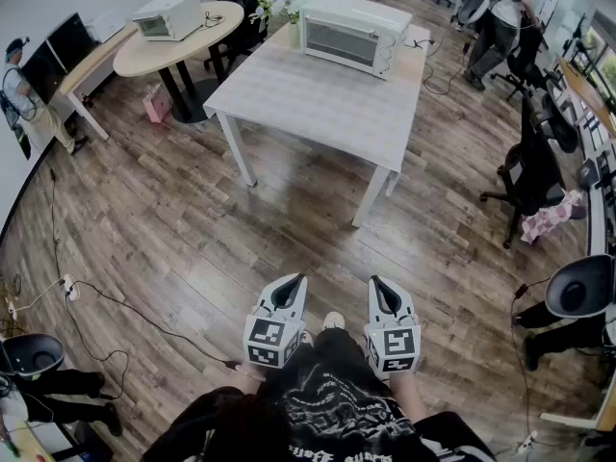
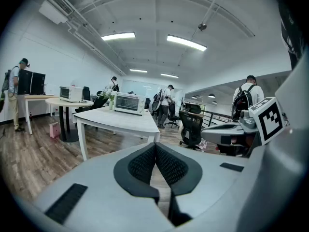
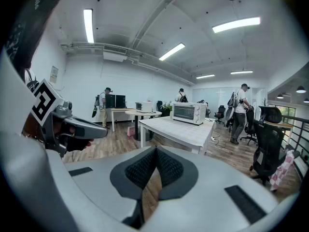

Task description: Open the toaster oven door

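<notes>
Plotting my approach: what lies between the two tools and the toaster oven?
In the head view, bare wooden floor runs from the left tool and right tool to the white table; then its bare top up to the toaster oven.

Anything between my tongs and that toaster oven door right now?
No object blocks it. Wood floor, then the bare tabletop, lie between the left tongs and right tongs, both shut, and the toaster oven at the table's far end, door closed. The vase stands beside it, not in front.
</notes>
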Available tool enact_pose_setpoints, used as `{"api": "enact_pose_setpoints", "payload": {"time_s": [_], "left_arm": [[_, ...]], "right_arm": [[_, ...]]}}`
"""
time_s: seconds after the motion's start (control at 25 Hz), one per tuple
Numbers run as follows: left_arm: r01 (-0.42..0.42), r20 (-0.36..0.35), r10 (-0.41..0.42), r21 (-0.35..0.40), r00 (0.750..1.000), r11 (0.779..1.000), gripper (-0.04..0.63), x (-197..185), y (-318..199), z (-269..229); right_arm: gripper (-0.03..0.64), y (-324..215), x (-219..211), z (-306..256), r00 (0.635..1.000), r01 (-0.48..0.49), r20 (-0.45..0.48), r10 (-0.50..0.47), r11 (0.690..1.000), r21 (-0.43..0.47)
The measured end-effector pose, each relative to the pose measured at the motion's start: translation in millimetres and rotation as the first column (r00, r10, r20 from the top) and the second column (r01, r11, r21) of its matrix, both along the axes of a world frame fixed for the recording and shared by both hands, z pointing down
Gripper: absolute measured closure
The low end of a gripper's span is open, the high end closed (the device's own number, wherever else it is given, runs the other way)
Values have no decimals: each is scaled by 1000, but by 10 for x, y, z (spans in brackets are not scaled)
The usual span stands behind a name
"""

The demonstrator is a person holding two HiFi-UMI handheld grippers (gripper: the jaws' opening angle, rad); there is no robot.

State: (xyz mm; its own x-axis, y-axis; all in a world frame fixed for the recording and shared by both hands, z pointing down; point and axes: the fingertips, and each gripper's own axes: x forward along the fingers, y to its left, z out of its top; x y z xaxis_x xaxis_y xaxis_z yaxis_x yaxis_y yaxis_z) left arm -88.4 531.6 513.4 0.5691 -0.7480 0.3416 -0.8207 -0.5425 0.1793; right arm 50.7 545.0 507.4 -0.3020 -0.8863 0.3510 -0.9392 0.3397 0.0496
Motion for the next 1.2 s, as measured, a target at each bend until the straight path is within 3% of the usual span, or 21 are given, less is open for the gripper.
{"api": "enact_pose_setpoints", "payload": {"time_s": [0.16, 0.36, 0.84, 1.2], "left_arm": [[-1, -1, 1, 11, 1000, 1000, 577, -103, 28, -23], [-14, -1, 15, 19, 1000, 1000, 577, -210, 64, -38], [-21, 1, 21, -8, 1000, 1000, 577, -305, 169, 119], [41, 26, -40, -48, 999, 998, 577, -196, -294, 241]], "right_arm": [[609, 31, -105, 0, 1000, -2, -3, 2, 1000, 2], [609, 79, -180, 125, 997, -40, 57, 43, 998, -51], [607, 158, -70, 161, 984, -135, 110, 139, 990, -39], [607, -499, 140, 318, 983, -86, 155, 96, 994, -68]]}}
